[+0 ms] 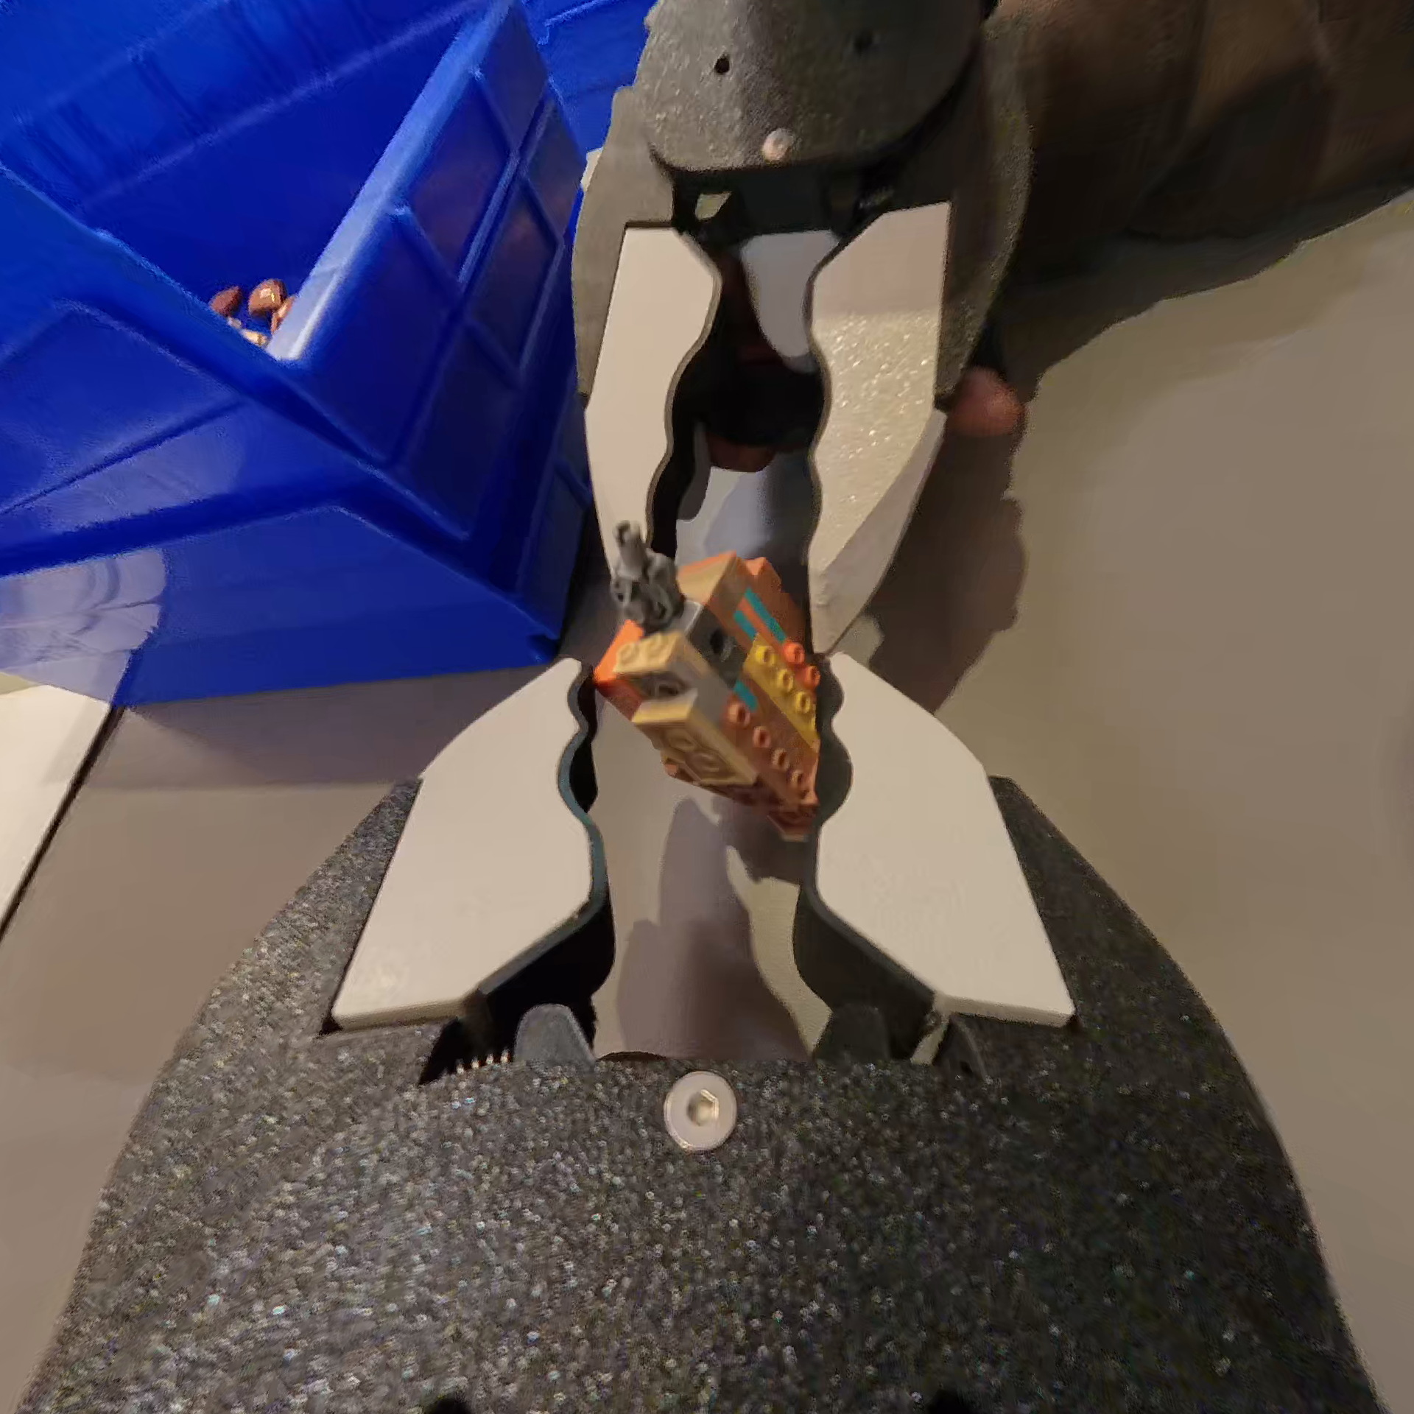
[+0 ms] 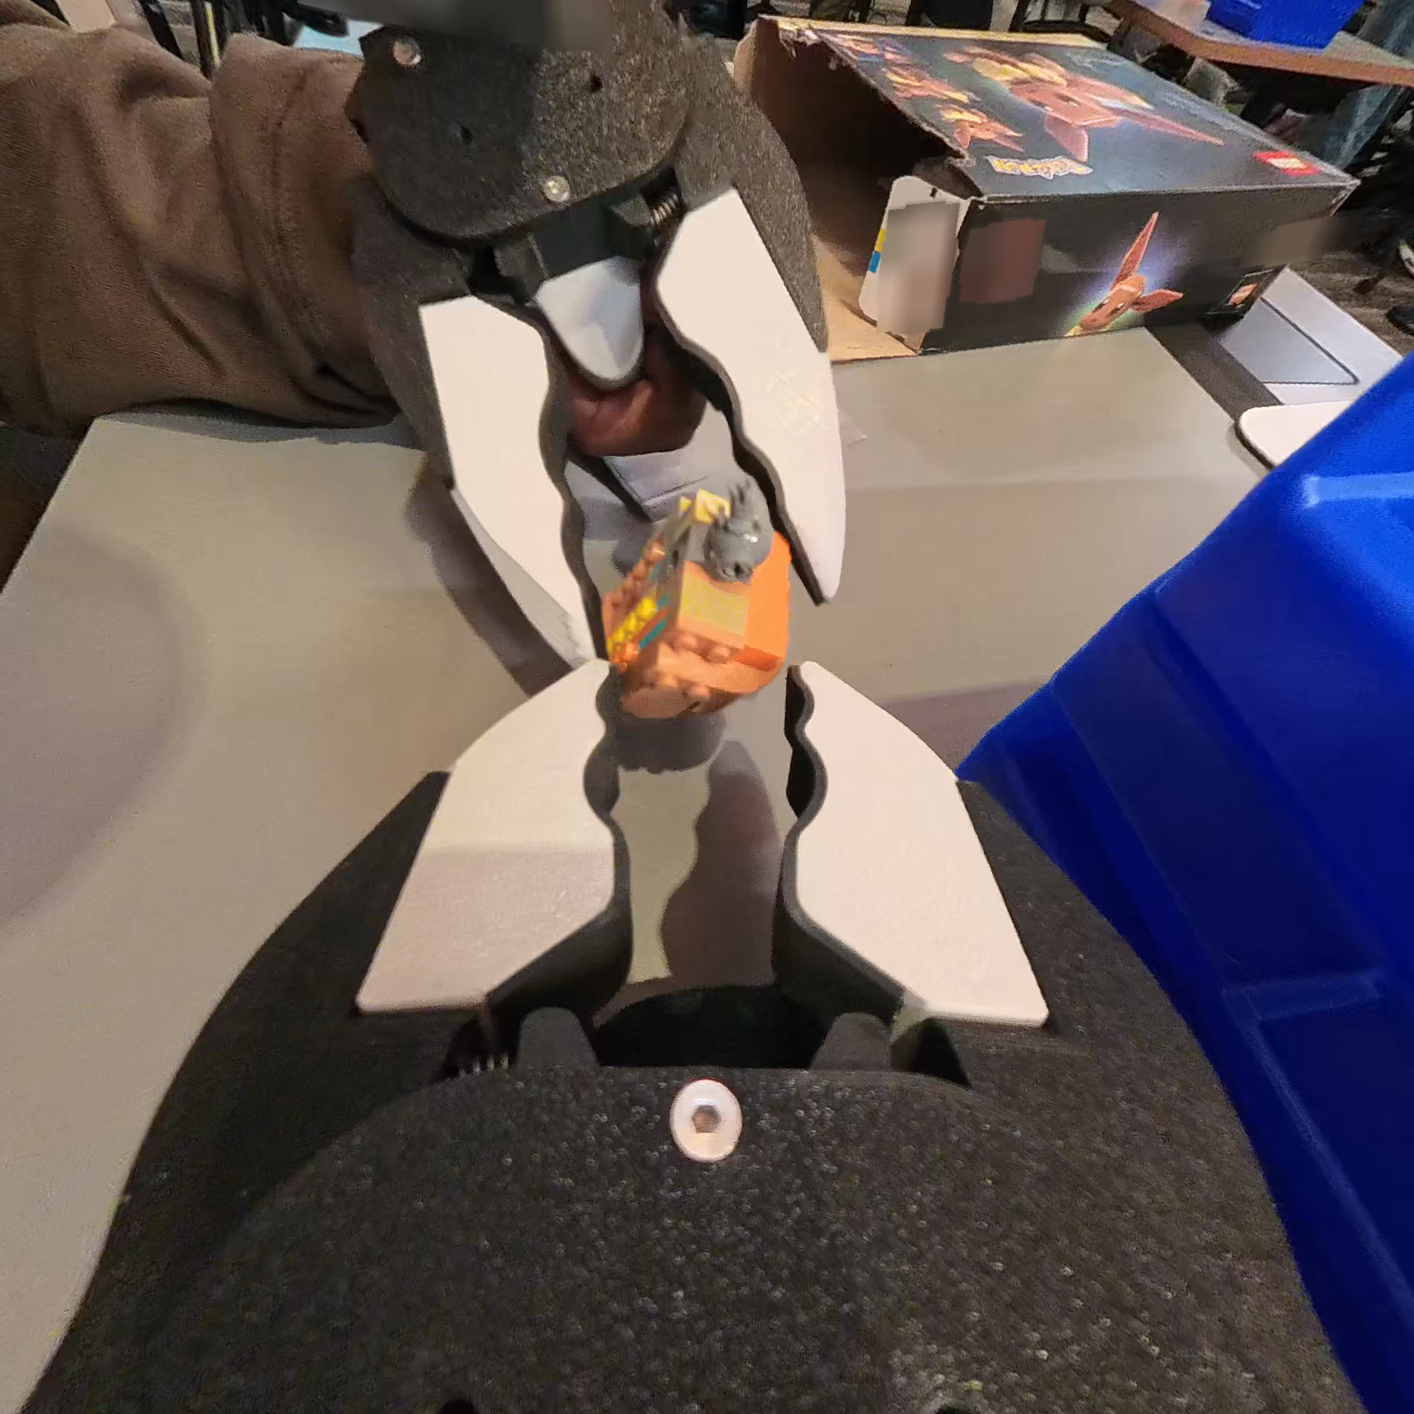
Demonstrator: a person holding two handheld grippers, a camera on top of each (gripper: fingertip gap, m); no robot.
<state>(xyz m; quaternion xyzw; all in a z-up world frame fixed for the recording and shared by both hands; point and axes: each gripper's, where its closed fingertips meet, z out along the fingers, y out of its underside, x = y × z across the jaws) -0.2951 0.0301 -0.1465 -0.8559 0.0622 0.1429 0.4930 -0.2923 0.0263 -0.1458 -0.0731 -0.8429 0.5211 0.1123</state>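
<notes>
While the left gripper is clamped on the brick model at its fingertips, off the table, the right gripper faces it, tips straddling the model's far end. Whether those tips press or merely flank it, I cannot tell. Several orange, tan and yellow layers are joined, with a grey piece on the end farthest from the left gripper. The model's underside is hidden and blurred. A blue bin is beyond the left gripper's left finger, its contents mostly unseen.
</notes>
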